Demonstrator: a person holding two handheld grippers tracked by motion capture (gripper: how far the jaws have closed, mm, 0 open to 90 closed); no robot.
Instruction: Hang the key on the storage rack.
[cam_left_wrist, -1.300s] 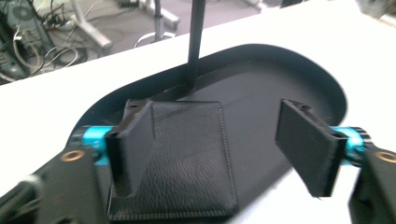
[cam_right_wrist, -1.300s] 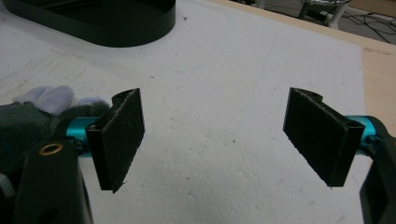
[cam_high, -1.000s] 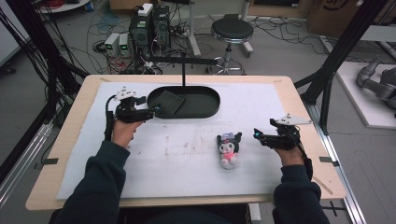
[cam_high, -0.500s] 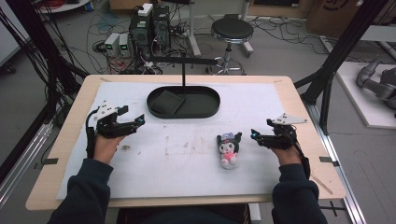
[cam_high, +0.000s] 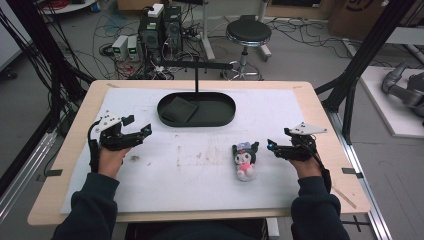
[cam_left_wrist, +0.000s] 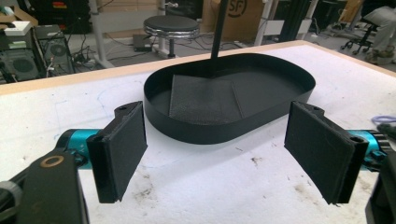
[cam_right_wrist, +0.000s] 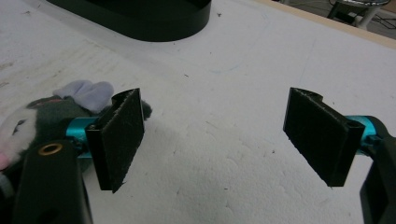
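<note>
The counter (cam_high: 325, 115) had a pale wooden edge and sat in the middle of the frame, covered almost fully by a white, lightly stained sheet (cam_high: 200, 175). On the sheet, a black oval tray (cam_high: 227, 115) lay at upper centre with a dark square pad (cam_high: 179, 110) in its left half. A small plush toy (cam_high: 244, 160) lay right of centre, well apart from the tray.

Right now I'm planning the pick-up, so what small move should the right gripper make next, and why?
Probably slide the right gripper toward the small dark plush doll with a pink body. Its jaws stand wide open with nothing between them, and the doll lies beside one jaw on the white foam mat, apart from the black oval tray.
</note>
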